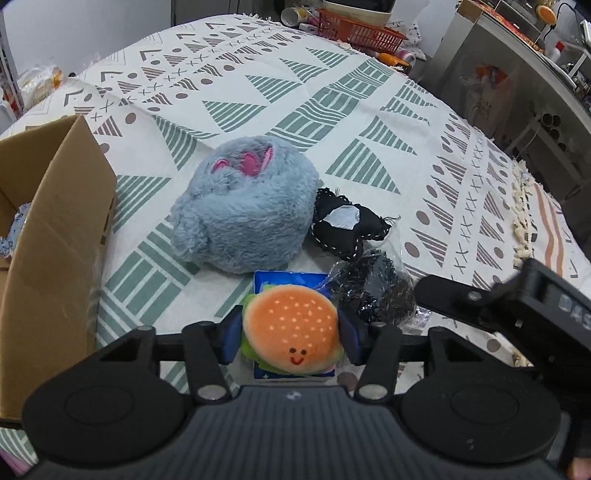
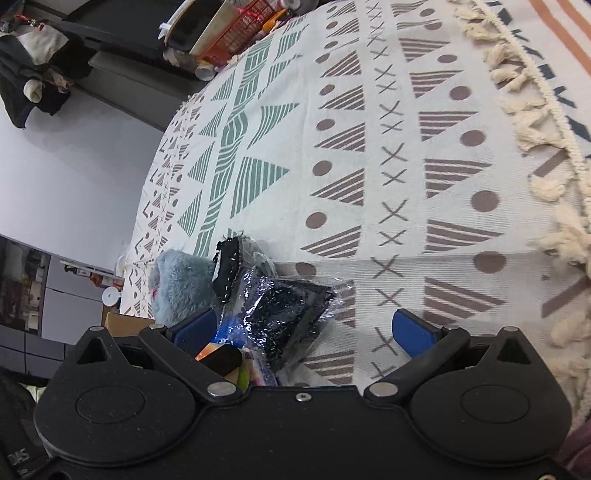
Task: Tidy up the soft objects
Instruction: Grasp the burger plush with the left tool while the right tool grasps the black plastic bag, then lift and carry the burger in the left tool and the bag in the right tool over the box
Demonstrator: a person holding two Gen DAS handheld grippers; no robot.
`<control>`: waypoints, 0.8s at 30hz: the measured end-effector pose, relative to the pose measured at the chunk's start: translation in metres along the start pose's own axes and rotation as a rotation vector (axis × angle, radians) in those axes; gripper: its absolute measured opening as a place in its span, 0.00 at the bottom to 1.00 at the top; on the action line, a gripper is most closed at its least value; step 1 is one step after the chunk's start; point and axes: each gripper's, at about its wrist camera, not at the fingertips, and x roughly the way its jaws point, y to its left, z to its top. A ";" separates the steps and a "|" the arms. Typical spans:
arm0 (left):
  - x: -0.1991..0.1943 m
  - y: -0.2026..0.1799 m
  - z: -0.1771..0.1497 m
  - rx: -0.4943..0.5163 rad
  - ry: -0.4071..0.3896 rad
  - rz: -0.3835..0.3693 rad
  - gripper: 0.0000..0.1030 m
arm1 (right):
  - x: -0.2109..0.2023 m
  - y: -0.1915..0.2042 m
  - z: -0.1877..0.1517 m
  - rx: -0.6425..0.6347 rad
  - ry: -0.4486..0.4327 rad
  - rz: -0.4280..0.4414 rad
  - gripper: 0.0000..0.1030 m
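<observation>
An orange hamburger plush [image 1: 291, 328] with a smiley face sits between the blue pads of my left gripper [image 1: 291, 334], which is shut on it. Under it lies a blue flat pack [image 1: 280, 277]. Just beyond are a grey fluffy plush [image 1: 243, 206], a black white-stitched pouch [image 1: 347, 221] and a clear bag of black glittery stuff [image 1: 373, 291]. My right gripper [image 2: 304, 332] stands open, tilted sideways. The glittery bag [image 2: 284, 314] lies between its fingers, nearer the left pad [image 2: 195, 328]. The grey plush [image 2: 177, 291] and the pouch [image 2: 227, 269] lie behind the bag.
An open cardboard box [image 1: 48, 240] stands at the left on the patterned cloth [image 1: 258, 92], with something blue inside. An orange basket [image 1: 354, 27] and clutter line the far edge. A fringe [image 1: 521, 206] marks the cloth's right side, with shelving [image 1: 517, 74] beyond.
</observation>
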 end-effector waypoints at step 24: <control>-0.056 0.014 -0.002 -0.021 -0.084 -0.002 0.51 | -0.015 0.016 -0.012 -0.060 -0.118 -0.043 0.34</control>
